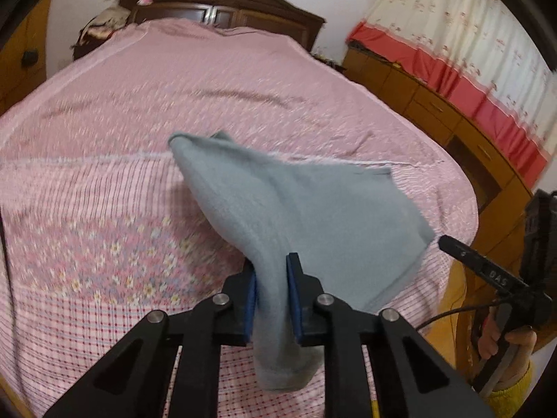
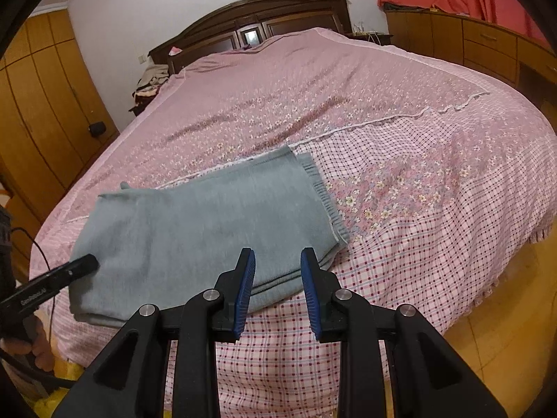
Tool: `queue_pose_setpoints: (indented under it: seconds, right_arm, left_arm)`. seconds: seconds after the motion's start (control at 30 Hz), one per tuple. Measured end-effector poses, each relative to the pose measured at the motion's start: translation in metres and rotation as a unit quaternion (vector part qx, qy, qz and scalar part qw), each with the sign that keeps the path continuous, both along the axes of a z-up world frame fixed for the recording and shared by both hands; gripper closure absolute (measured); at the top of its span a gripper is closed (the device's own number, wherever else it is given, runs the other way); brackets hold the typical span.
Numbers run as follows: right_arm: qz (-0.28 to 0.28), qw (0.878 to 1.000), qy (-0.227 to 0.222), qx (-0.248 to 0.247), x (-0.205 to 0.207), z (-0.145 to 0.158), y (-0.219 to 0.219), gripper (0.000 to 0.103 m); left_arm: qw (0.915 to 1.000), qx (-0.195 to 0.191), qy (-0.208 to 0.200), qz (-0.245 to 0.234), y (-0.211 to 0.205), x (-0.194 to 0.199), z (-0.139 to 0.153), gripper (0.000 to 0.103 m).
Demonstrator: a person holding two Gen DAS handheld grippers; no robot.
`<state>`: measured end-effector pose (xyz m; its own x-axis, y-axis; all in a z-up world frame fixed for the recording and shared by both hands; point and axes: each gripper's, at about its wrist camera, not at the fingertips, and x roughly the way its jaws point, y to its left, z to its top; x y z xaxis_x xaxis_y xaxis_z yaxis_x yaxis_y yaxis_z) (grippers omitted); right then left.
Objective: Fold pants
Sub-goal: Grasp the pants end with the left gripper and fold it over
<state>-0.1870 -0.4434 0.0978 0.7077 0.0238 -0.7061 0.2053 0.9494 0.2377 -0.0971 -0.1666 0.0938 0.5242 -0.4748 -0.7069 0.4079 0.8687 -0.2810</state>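
Grey-blue pants lie folded on the near part of a pink bedspread. In the left wrist view, one end of the pants is lifted off the bed and bunched between the blue pads of my left gripper, which is shut on it, with a tail of cloth hanging below the jaws. My right gripper hovers over the near edge of the pants with its jaws apart and nothing pressed between the pads. In the right wrist view, the left gripper shows at the pants' left end. The right gripper shows beside the pants' right corner.
The bed has a dark wooden headboard at the far end, with crumpled clothes beside it. Wooden wardrobes stand on the left, and low wooden cabinets under red and white curtains on the right. A person's hand holds the right gripper's handle.
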Motion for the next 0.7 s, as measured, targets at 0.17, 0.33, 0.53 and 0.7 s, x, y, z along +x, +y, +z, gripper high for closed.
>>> queue_pose_setpoints:
  seconds: [0.17,0.33,0.53,0.7]
  right_arm:
    - [-0.002,1.0,-0.008,0.003,-0.003,0.004,-0.002,0.075]
    - [-0.004,1.0,-0.015,0.005,-0.008,0.006,-0.006,0.075]
    - [-0.01,1.0,-0.022,0.008,-0.014,0.009,-0.011,0.075]
    - [-0.015,1.0,-0.026,0.01,-0.018,0.011,-0.015,0.075]
  left_arm:
    - [0.9992,-0.005,-0.012,-0.037,-0.02,-0.001,0.026,0.088]
    - [0.9973,-0.003,-0.031,-0.066,-0.045,0.0,0.046,0.088]
    - [0.9948,-0.002,-0.041,-0.093,-0.077,0.007,0.059,0.088]
    - [0.9931,0.004,-0.035,-0.112,-0.103,0.011,0.055,0.088]
